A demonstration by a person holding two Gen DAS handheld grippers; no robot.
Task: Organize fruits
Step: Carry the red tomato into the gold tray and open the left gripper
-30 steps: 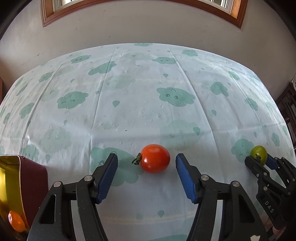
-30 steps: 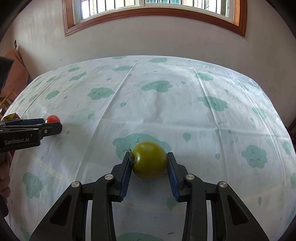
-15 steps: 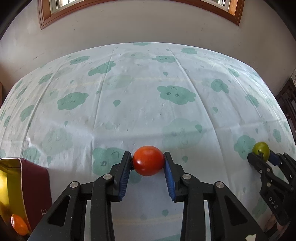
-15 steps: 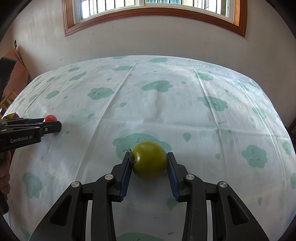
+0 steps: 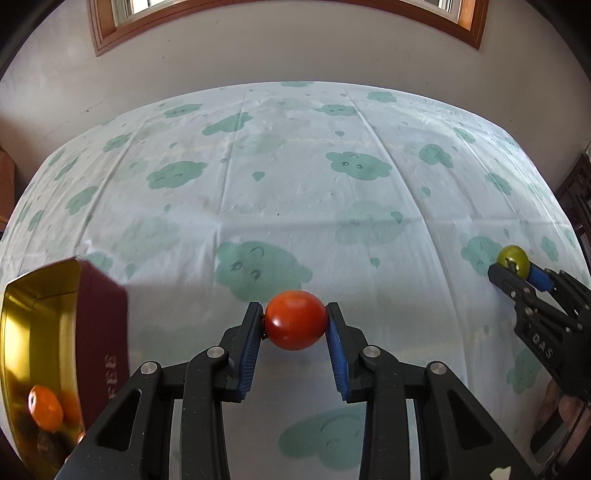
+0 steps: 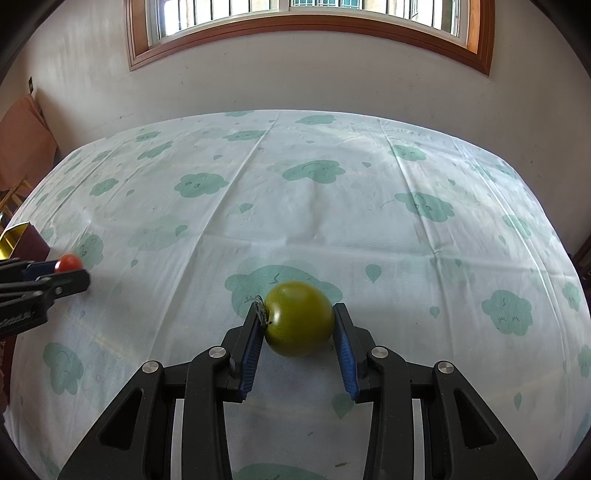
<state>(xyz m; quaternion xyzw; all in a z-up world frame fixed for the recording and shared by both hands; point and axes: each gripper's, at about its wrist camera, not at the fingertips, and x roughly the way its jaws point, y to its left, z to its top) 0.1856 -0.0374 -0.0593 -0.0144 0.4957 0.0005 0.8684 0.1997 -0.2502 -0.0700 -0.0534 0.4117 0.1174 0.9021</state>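
Between the blue pads of the left claw (image 5: 295, 325) sits a red tomato (image 5: 295, 320), pinched on both sides above the cloud-print counter (image 5: 295, 192). Beside it to the left stands a dark red tin (image 5: 99, 332) holding an orange fruit (image 5: 46, 412). Off to the right, the right claw (image 6: 298, 323) is closed on a green tomato (image 6: 300, 318).

daylight from window (image 6: 306, 33) | soft shadows | fisheye-warped edges | tin (image 5: 55, 354) blurred
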